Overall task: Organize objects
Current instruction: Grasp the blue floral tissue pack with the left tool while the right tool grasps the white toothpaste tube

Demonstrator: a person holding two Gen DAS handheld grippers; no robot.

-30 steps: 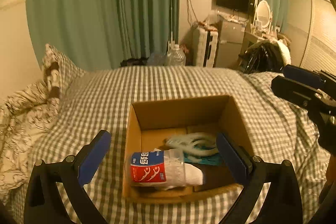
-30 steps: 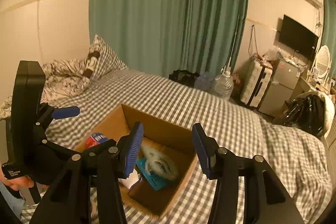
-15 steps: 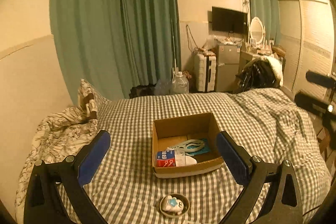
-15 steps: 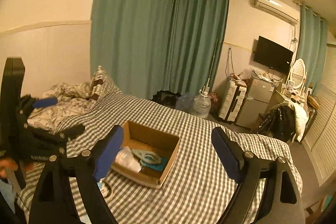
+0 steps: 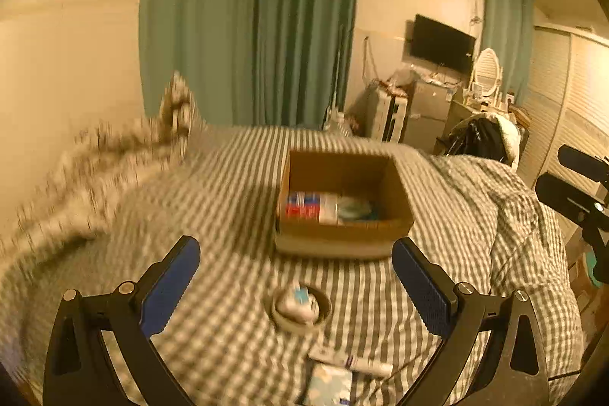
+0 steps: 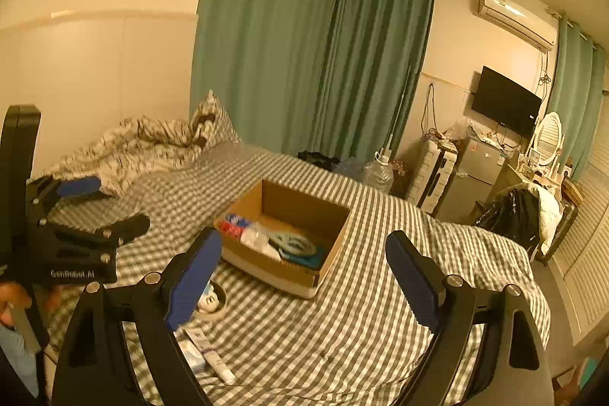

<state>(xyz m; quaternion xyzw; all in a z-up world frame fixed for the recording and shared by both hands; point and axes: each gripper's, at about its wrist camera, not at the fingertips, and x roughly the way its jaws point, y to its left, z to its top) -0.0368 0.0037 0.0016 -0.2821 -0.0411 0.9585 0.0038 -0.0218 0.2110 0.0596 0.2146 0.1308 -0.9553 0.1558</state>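
An open cardboard box [image 5: 342,238] [image 6: 266,265] sits on the checked bed. Inside lie a red-and-blue labelled bottle [image 5: 308,210] [image 6: 234,225], a coiled pale cable [image 6: 291,242] and a teal packet [image 6: 308,255]. In front of the box lies a tape roll with a small white toy in it [image 5: 298,305] [image 6: 211,299], then a white tube [image 5: 350,362] [image 6: 209,354] and a light-blue packet [image 5: 329,385]. My left gripper [image 5: 295,288] is open and empty, above the tape roll. My right gripper [image 6: 304,280] is open and empty, above the box's near edge.
A crumpled patterned duvet and a pillow [image 6: 152,143] lie at the bed's left and head. Green curtains [image 6: 312,63] hang behind. A suitcase [image 6: 432,174], a fridge, a vanity and a dark bag [image 6: 514,215] stand to the right beyond the bed's edge.
Both grippers have drawn back and up from the box. The right one opened wide. The tape roll, tube and packet in front of the box came into view.
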